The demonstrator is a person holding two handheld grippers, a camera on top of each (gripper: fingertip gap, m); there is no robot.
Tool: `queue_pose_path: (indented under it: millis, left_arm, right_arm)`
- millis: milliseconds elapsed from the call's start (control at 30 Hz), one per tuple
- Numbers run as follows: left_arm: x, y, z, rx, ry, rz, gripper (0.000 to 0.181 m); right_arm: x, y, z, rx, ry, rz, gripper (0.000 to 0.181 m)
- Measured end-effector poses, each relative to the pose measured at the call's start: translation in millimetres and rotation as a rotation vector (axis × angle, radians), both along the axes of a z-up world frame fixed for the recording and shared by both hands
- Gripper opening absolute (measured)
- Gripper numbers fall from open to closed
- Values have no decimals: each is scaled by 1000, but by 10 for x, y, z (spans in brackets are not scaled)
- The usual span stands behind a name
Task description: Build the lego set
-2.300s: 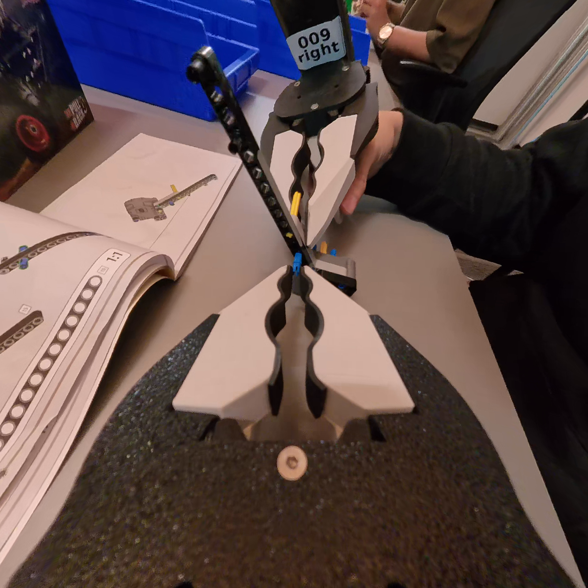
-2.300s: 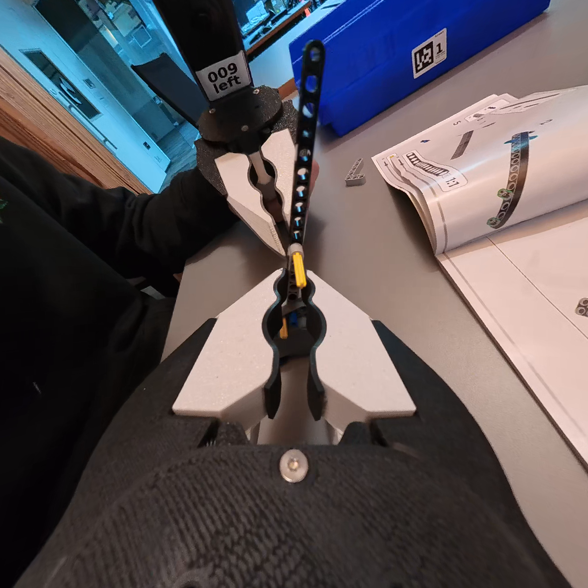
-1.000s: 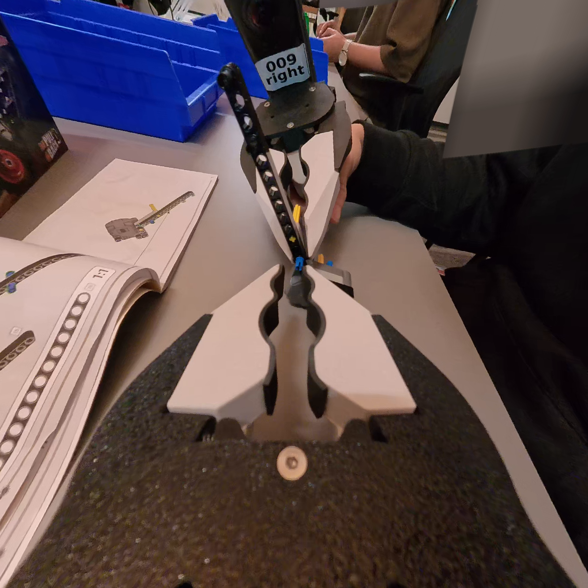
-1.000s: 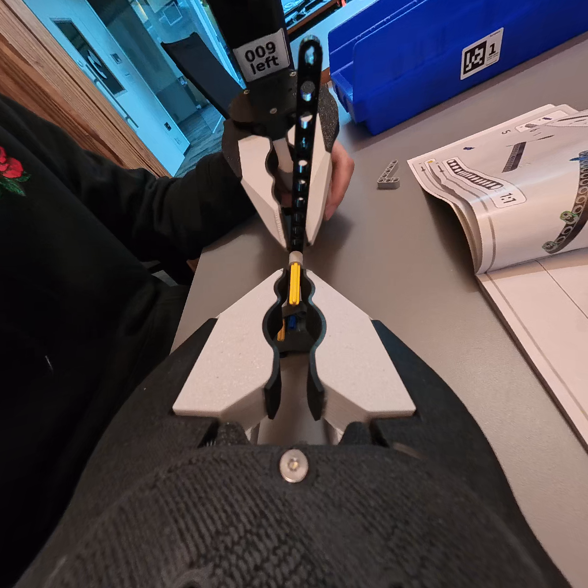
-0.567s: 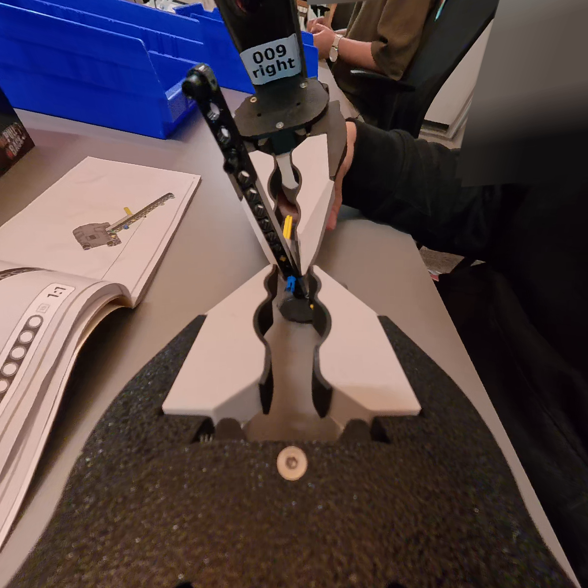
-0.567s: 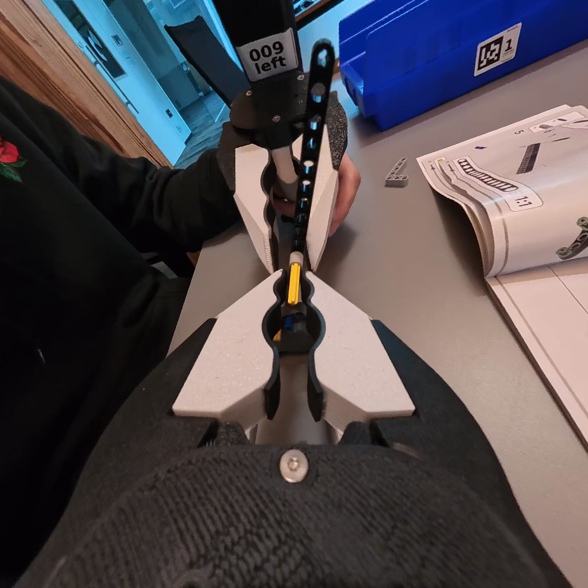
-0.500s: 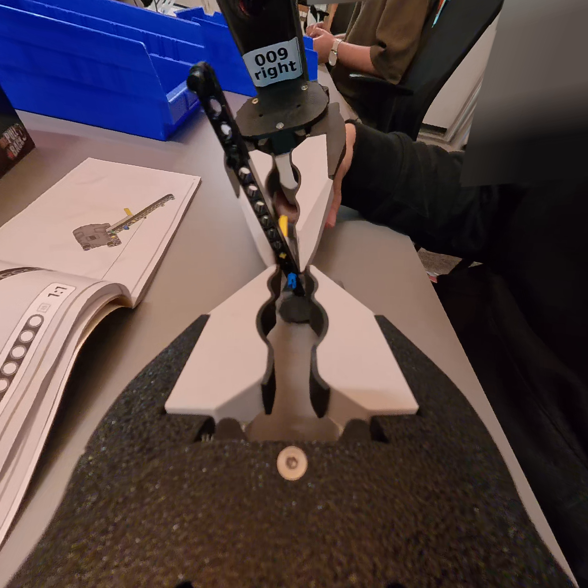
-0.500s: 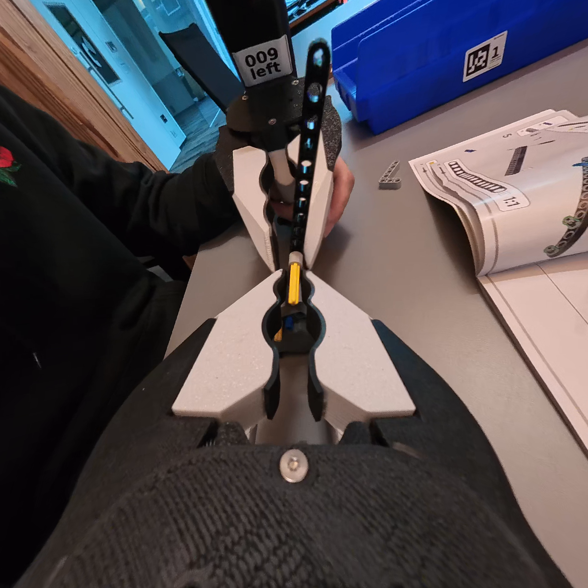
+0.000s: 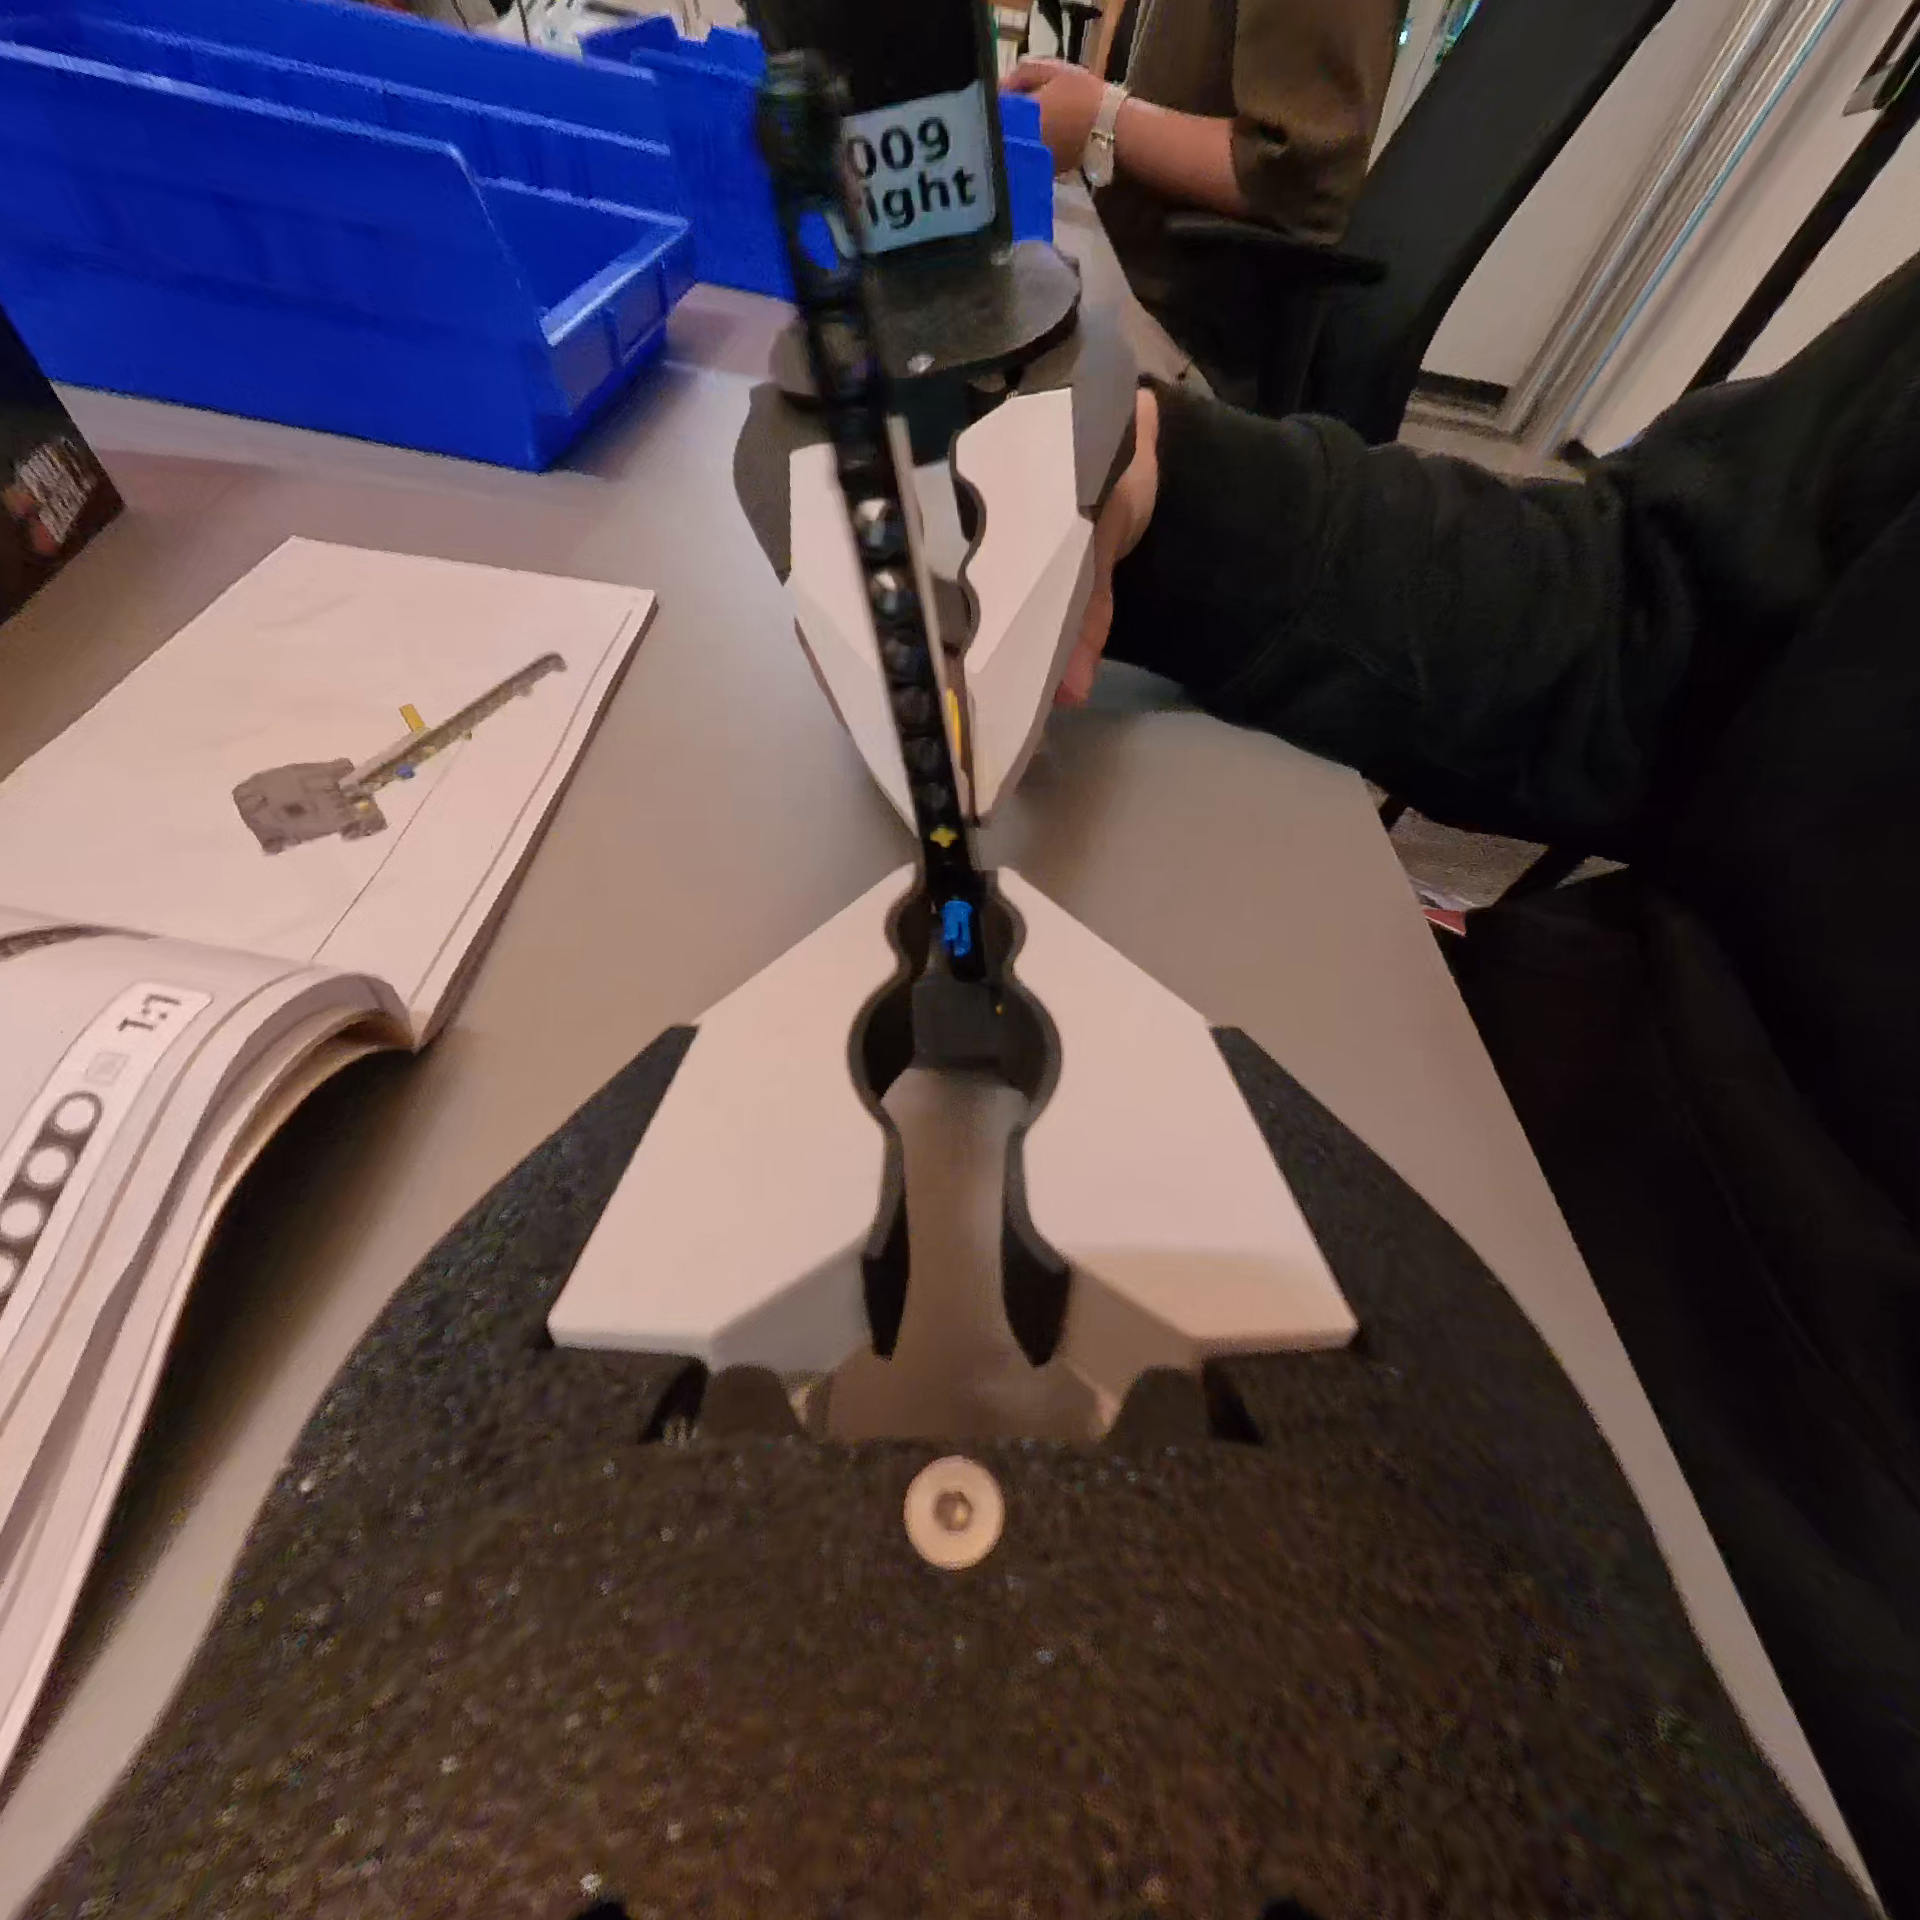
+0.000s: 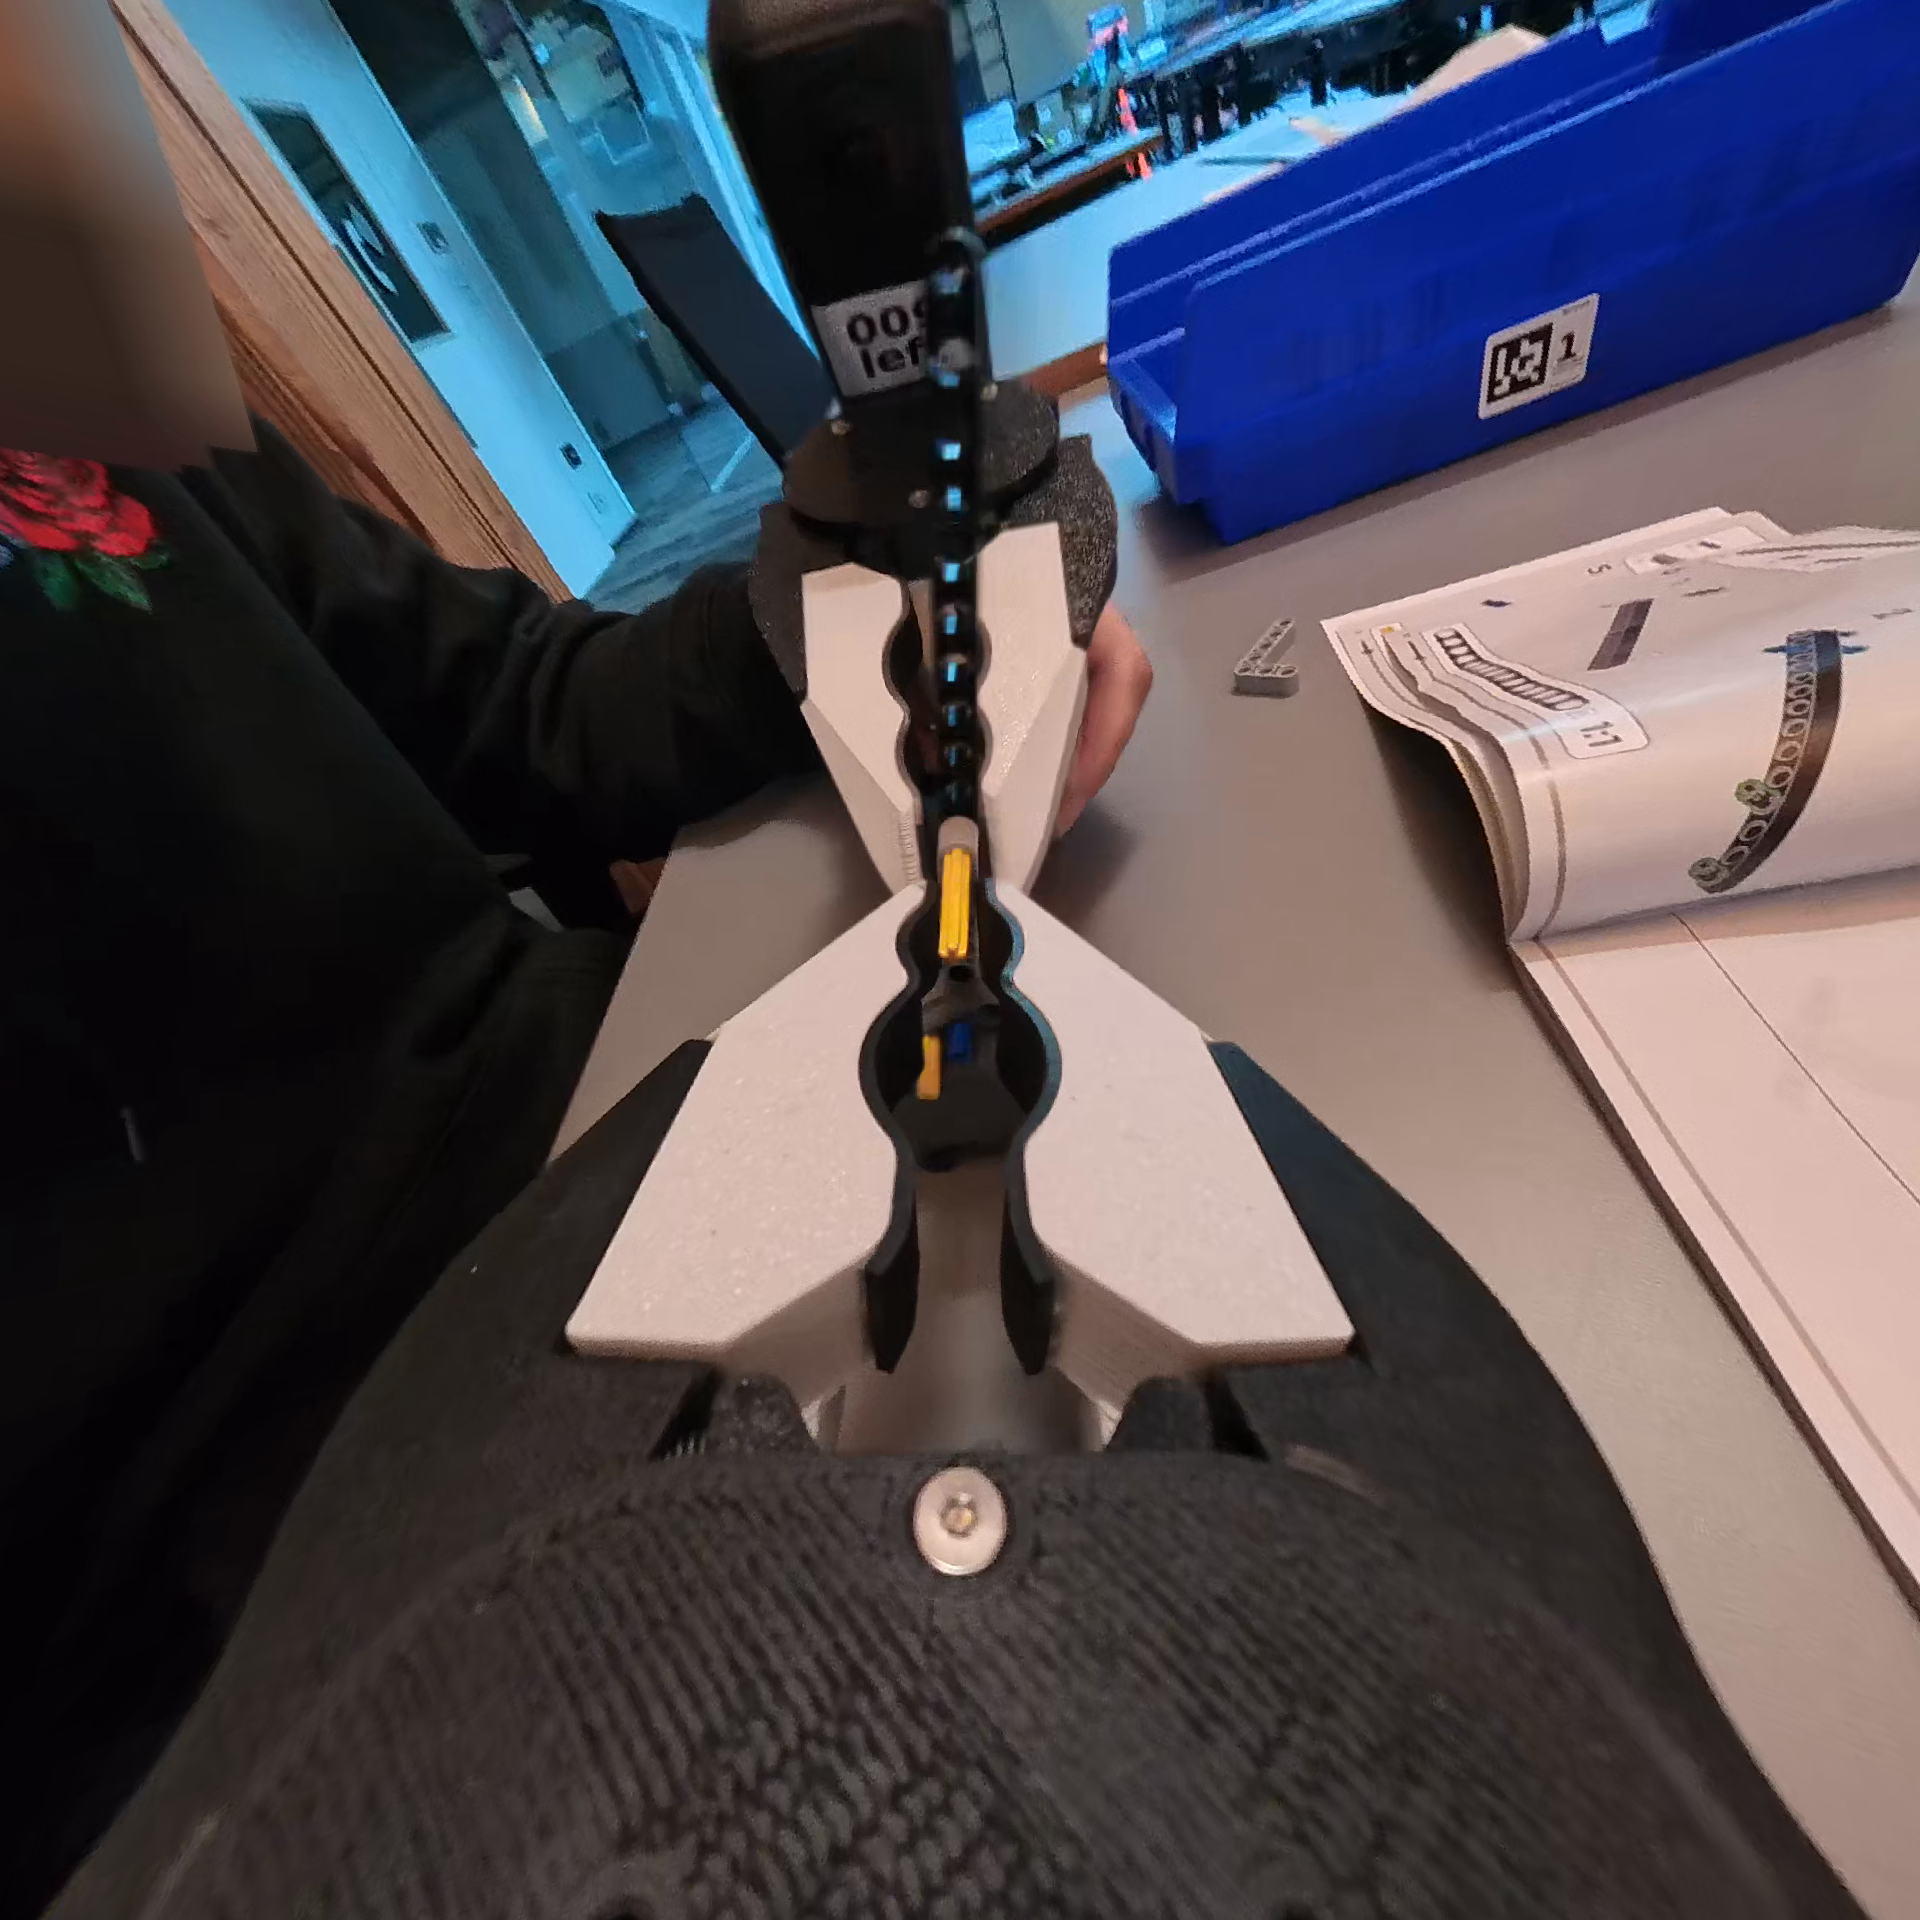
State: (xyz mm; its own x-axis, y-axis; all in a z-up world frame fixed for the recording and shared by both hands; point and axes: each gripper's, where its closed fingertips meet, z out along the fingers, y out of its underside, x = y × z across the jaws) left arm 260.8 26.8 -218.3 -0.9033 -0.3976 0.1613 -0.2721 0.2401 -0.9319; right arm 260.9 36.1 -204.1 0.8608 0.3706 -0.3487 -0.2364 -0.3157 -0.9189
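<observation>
A long black holed beam point(image 9: 883, 540) stands nearly upright between the two grippers, which face each other tip to tip above the grey table. Its lower end carries a blue pin point(image 9: 956, 925) and a dark grey block point(image 9: 956, 1023). My left gripper point(image 9: 956, 883) is shut on that lower end. My right gripper point(image 10: 956, 894) is shut on a yellow axle point(image 10: 954, 904) that sticks out of the beam's point(image 10: 951, 675) base. The right gripper point(image 9: 945, 816) shows opposite in the left wrist view, and the left gripper point(image 10: 961, 857) in the right wrist view.
An open instruction booklet point(image 9: 312, 727) lies to the left in the left wrist view and to the right in the right wrist view point(image 10: 1662, 779). Blue bins point(image 9: 312, 260) stand at the back. A small grey angled piece point(image 10: 1268, 660) lies loose on the table. A seated person point(image 9: 1195, 135) is behind.
The black beam has swung from leaning left to nearly upright. Its base sits deeper between my left fingers. Both grippers stay shut and have drawn closer together.
</observation>
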Motion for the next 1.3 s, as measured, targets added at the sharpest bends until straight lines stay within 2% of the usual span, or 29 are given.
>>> queue_pose_path:
  millis: [100, 300, 500, 767, 1300]
  left_arm:
    - [54, -11, 73, 25, -57, 50, 5]
    - [93, 17, 57, 107, -129, 81, 5]
    - [73, 30, 51, 107, -121, 66, 5]
    - [96, 85, 75, 15, -83, 71, 6]
    - [83, 126, 68, -20, -45, 50, 4]
  right_arm:
    - [45, -28, 72, 45, 28, -17, 2]
    - [42, -23, 62, 38, 29, -14, 2]
    - [53, -35, 86, 57, 23, -24, 3]
    - [60, 76, 87, 67, -18, -73, 1]
    - [119, -18, 115, 97, -61, -76, 1]
